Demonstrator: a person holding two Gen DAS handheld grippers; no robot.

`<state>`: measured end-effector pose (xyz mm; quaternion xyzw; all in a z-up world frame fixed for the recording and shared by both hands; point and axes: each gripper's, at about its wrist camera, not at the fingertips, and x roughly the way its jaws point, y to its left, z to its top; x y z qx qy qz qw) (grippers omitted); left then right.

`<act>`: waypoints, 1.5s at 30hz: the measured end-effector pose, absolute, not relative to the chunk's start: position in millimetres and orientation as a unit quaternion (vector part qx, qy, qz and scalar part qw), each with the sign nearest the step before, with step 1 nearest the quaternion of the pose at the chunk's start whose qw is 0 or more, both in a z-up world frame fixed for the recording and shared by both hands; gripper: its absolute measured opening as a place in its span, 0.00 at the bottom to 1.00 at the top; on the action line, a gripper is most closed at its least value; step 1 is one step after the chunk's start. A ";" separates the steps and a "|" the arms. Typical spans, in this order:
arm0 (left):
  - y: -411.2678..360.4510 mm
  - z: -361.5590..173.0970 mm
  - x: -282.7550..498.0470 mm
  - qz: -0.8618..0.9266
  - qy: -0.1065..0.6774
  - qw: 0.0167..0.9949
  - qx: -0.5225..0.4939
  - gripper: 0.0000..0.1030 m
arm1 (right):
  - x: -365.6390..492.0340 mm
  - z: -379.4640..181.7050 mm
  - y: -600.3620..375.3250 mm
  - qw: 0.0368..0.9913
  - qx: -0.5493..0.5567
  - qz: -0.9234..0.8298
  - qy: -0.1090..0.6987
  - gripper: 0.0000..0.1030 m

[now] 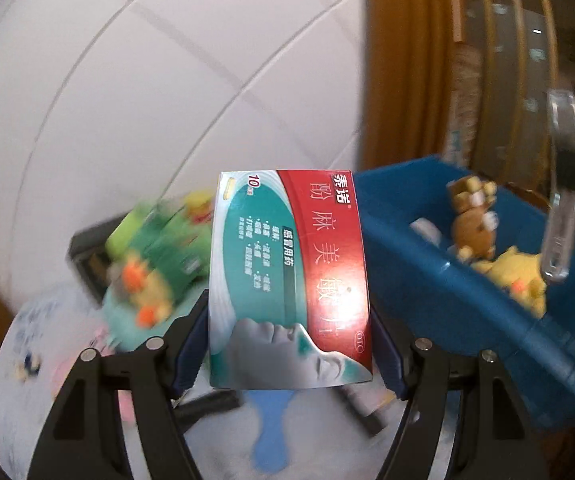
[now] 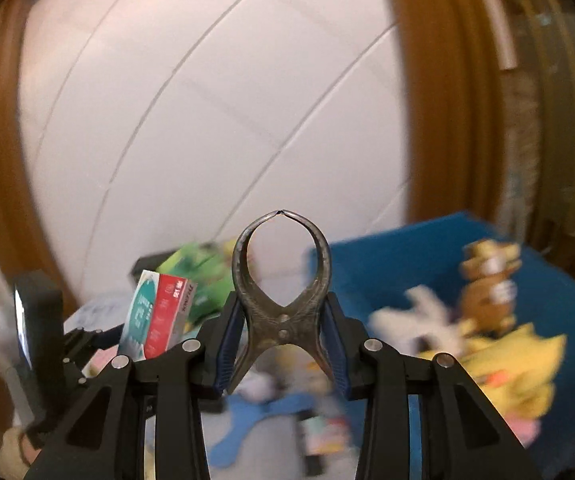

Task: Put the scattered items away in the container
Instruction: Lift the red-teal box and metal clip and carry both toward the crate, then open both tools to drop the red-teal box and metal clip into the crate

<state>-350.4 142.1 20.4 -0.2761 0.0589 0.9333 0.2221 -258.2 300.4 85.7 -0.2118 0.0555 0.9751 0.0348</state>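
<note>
Your left gripper (image 1: 291,344) is clamped on a medicine box (image 1: 289,276), its blue pads pressing the box's two long side edges, with the printed face turned toward the camera and the box lifted clear of the clutter. Your right gripper (image 2: 283,344) is closed on the handles of a pair of metal pincers (image 2: 281,280), whose curved tips meet at the top and stand upright between the fingers. The blue container (image 1: 447,280) sits just right of the held box; its near rim runs diagonally down to the right, and its open top has free room along the near-left wall. Inside it lie a brown plush toy (image 1: 473,220) and a yellow plush toy (image 1: 515,276) toward the far right corner, plus a white item, blurred. Left of the box, green packages (image 1: 159,236) are heaped on the tabletop (image 1: 19,380), too blurred to sort. A blue flat piece (image 1: 271,420) lies below the box.
</note>
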 end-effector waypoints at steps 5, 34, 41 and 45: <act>245.1 51.3 -339.1 0.915 0.068 0.295 -0.269 0.69 | -225.9 99.3 384.0 0.109 -0.208 0.970 0.066 0.37; 373.1 -12.0 -315.2 0.879 0.125 0.330 -0.320 0.85 | -207.1 13.3 492.5 0.187 -0.295 0.930 0.114 0.96; 345.0 -2.2 -293.0 0.892 0.111 0.323 -0.297 0.99 | -187.0 14.0 486.5 0.173 -0.283 0.935 0.127 1.00; 318.7 -1.0 -277.4 0.903 0.107 0.306 -0.283 0.99 | -180.0 12.7 479.3 0.162 -0.277 0.938 0.132 1.00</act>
